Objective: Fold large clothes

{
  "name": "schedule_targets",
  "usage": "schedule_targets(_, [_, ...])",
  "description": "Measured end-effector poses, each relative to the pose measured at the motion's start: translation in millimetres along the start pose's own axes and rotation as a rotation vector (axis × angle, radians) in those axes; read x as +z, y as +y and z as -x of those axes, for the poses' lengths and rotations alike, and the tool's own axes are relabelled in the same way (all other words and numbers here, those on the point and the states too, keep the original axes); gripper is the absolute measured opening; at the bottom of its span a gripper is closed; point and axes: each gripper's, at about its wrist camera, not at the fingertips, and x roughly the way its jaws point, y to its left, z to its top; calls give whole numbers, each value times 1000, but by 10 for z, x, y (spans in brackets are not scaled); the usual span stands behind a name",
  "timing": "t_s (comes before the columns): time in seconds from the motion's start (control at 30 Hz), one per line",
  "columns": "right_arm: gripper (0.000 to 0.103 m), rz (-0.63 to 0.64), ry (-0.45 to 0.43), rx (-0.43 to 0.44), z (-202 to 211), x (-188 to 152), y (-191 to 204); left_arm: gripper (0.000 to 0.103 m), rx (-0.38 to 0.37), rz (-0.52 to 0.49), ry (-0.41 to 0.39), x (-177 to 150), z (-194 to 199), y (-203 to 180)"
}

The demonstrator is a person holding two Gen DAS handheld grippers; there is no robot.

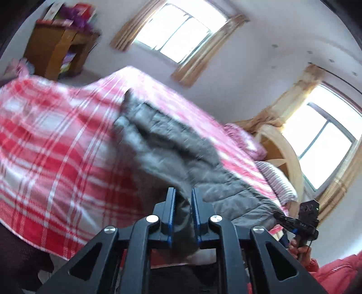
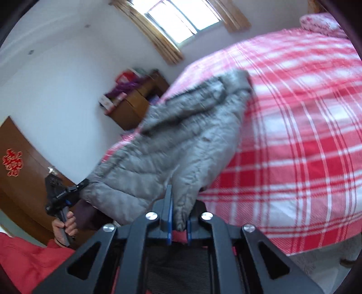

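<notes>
- Left wrist view: the left gripper (image 1: 183, 201) is seen closed on a fold of the grey jacket (image 1: 172, 144), with fabric pinched between its blue-edged fingers (image 1: 170, 205).
- The jacket is stretched across the bed (image 1: 56, 140), which is covered in red and white plaid; its near edge is lifted off the cover.
- At the lower right, the right gripper (image 1: 279, 216) is seen at the jacket's other end, held by a hand (image 1: 298, 248) in a red sleeve; its grip cannot be judged from here.
- Two windows (image 1: 178, 31) with tan curtains, a wooden cabinet (image 1: 56, 49) and a pale headboard (image 1: 285, 149) are seen behind; much of the scene is smeared by blur.
- Right wrist view: the right gripper (image 2: 178, 203) is seen clamped on the jacket (image 2: 172, 144), the cloth bunched between its fingers (image 2: 168, 203) and hiding the far one.
- The left gripper (image 2: 84, 182) is seen at the left, touching the jacket's hem, with its hand (image 2: 64, 228) below.
- A brown door (image 2: 25, 181) with a red ornament (image 2: 12, 161), the cabinet (image 2: 133, 104), a window (image 2: 181, 20) and the plaid bed (image 2: 294, 124) surround it; the pillow (image 2: 321, 22) is cut off at the frame's edge.
</notes>
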Motion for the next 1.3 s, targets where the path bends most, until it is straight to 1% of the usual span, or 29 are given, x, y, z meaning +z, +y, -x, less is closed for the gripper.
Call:
schedule_targets(0.07, [11,40,-18,11,44,42,141,11,14,-44,-14,53,13,-79])
schedule_targets(0.1, [11,58,-21,4,52,53,204,11,39,-64,-11,71,1,-75])
schedule_targets(0.17, [11,81,-32,-13,58,49,291,11,138,-95,-1,60,-44,-5])
schedule_targets(0.2, [11,76,-33,-10,60,41,290,12,212,-95,13,47,-81,69])
schedule_targets(0.23, [11,74,-30,-14,15,45,302,12,240,-86,29,39,-99,134])
schedule_targets(0.3, [11,66,-18,-34,-32,20,265,12,284,-18,95,-8,-203,380])
schedule_targets(0.33, [11,58,-14,-34,-27,8,229,13,305,34,138,-56,-267,517])
schedule_targets(0.37, [11,47,-9,-37,-37,-6,202,13,332,77,201,-116,-359,679])
schedule_targets(0.47, [11,22,-2,-51,-62,-41,115,14,392,75,289,-255,-491,837])
schedule_targets(0.53, [11,8,0,-53,-63,-46,79,16,387,97,313,-309,-555,885])
schedule_targets(0.6, [11,-4,5,-57,-83,-49,41,19,363,186,341,-379,-619,1019])
schedule_targets(0.63, [11,-10,8,-57,-96,-53,20,20,339,229,348,-418,-617,1058])
schedule_targets(0.67, [11,-18,13,-56,-114,-58,-4,20,319,260,350,-449,-638,1086])
schedule_targets(0.7, [11,-23,17,-56,-132,-66,-27,22,313,271,355,-471,-623,1073])
schedule_targets(0.77, [11,-36,26,-58,-159,-82,-65,30,309,255,366,-485,-637,1037])
schedule_targets(0.8, [11,-42,29,-59,-172,-89,-90,42,299,250,366,-495,-635,1007])
schedule_targets(0.83, [11,-49,33,-63,-185,-95,-116,62,287,249,364,-490,-625,973])
schedule_targets(0.87, [11,-56,39,-69,-196,-102,-143,73,255,250,358,-506,-625,932])
schedule_targets(0.9, [11,-59,43,-75,-202,-109,-159,92,220,254,372,-529,-649,900])
schedule_targets(0.93, [11,-62,48,-82,-209,-117,-178,94,214,254,398,-541,-706,874])
schedule_targets(0.97, [11,-66,51,-86,-216,-125,-197,94,237,241,421,-561,-755,867])
schedule_targets(1.0, [11,-74,53,-85,-218,-136,-217,94,291,205,442,-565,-801,842])
schedule_targets(1.03, [11,-81,55,-85,-221,-150,-235,94,388,117,458,-570,-841,767])
schedule_targets(1.07, [11,-85,57,-86,-231,-156,-253,94,442,50,439,-555,-840,679])
schedule_targets(1.1, [11,-88,60,-86,-239,-164,-266,94,466,14,415,-543,-816,623])
schedule_targets(1.13, [11,-89,64,-86,-247,-175,-276,94,493,-29,370,-509,-733,543])
schedule_targets(1.23, [11,-86,73,-98,-259,-196,-292,94,533,-52,328,-448,-612,501])
schedule_targets(1.27, [11,-88,74,-98,-265,-200,-300,94,547,-39,321,-438,-573,541])
schedule_targets(1.3, [11,-90,75,-97,-269,-202,-311,94,545,-18,325,-446,-566,621])
